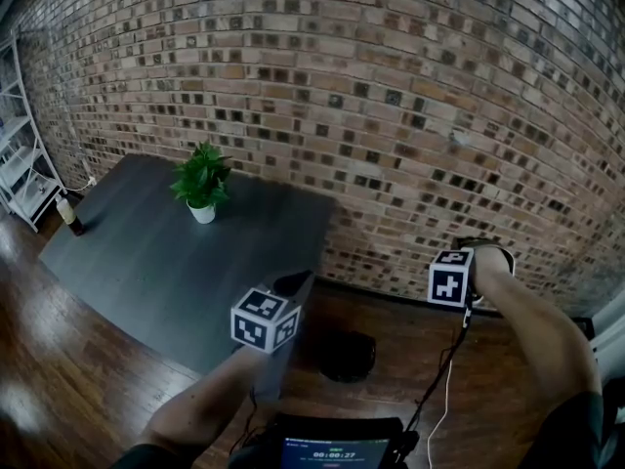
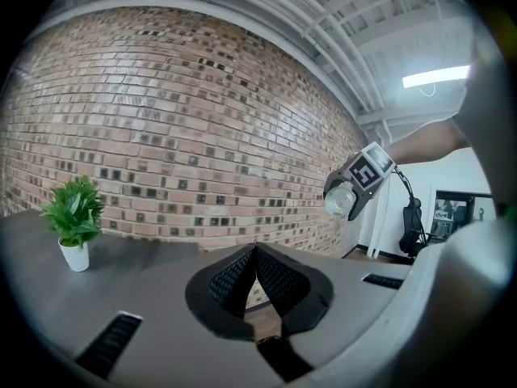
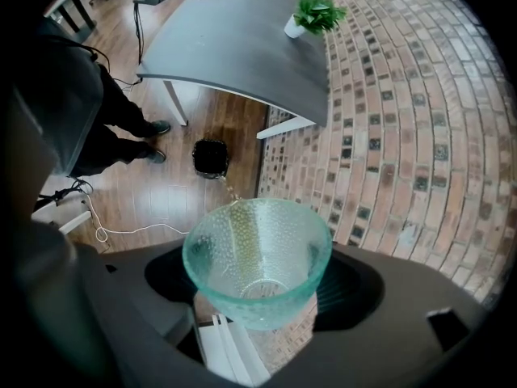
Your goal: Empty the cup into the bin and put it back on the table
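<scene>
My right gripper (image 3: pixel 258 285) is shut on a pale green dimpled glass cup (image 3: pixel 258 253), tipped mouth-forward and downward. A thin yellowish stream (image 3: pixel 229 188) leaves its rim toward the black bin (image 3: pixel 211 157) on the wood floor below. In the head view that gripper (image 1: pixel 479 262) is held out at the right near the brick wall, with the bin (image 1: pixel 348 356) lower and to its left. From the left gripper view, the cup (image 2: pixel 339 200) shows tilted under the marker cube. My left gripper (image 2: pixel 256 249) points level, jaws shut and empty, and hangs by the table's near corner (image 1: pixel 293 283).
The dark grey table (image 1: pixel 146 252) carries a small potted plant (image 1: pixel 202 182) and a bottle (image 1: pixel 68 213) at its far left edge. White shelving (image 1: pixel 20 164) stands at the left wall. A white cable (image 3: pixel 121 229) trails on the floor beside the person's legs (image 3: pixel 121 128).
</scene>
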{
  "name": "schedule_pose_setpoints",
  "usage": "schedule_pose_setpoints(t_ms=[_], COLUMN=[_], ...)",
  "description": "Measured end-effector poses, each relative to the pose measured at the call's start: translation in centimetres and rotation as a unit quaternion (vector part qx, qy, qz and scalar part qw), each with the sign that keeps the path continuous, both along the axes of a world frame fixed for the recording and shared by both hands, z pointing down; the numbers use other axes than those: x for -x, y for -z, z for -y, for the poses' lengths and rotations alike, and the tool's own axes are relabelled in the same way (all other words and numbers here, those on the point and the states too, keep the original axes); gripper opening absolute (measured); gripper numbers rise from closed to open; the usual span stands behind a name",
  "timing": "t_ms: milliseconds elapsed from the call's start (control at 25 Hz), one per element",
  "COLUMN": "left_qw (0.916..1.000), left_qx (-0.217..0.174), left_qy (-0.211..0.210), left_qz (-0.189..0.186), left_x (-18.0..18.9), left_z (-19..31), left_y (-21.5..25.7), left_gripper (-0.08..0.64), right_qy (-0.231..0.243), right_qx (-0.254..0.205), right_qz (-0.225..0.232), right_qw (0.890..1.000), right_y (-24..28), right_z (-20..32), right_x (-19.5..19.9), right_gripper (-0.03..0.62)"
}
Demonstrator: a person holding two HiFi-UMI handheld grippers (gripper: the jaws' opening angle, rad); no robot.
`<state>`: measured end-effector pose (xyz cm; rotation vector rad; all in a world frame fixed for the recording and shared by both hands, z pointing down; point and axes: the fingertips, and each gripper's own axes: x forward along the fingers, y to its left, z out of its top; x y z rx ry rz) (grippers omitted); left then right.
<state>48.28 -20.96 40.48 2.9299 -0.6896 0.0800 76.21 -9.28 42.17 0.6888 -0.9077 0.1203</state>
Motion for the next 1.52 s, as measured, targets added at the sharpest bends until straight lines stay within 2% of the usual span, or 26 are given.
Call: schedule_pose_setpoints(t_ms=[640,920,1520], left_qw=[0.9999,0.9999,0.9998], left_qx=[0.011,0.012,0.011], left_qy=[0.002,-0.005,0.012], left_qz=[-0.009,-0.009,-0.012], left_x=[0.6,0.6,1.3], left_z=[-0.3,-0.5,-0.1], left_y=[-0.7,-0.7,-0.7], left_gripper=[0.002,0.002,0.002], right_qy=[0.019,0.021,0.048], right_qx=[0.022,0.03,0.032], right_qz=[-0.018,-0.042,-0.074], right_qw=[0.999,0.998,0.996], right_y=[-0.1,0.9,1.9], right_z=[0.5,0.7,2.1], right_x=[0.6,0.6,0.9], right_gripper=[0.4,0.402,0.4])
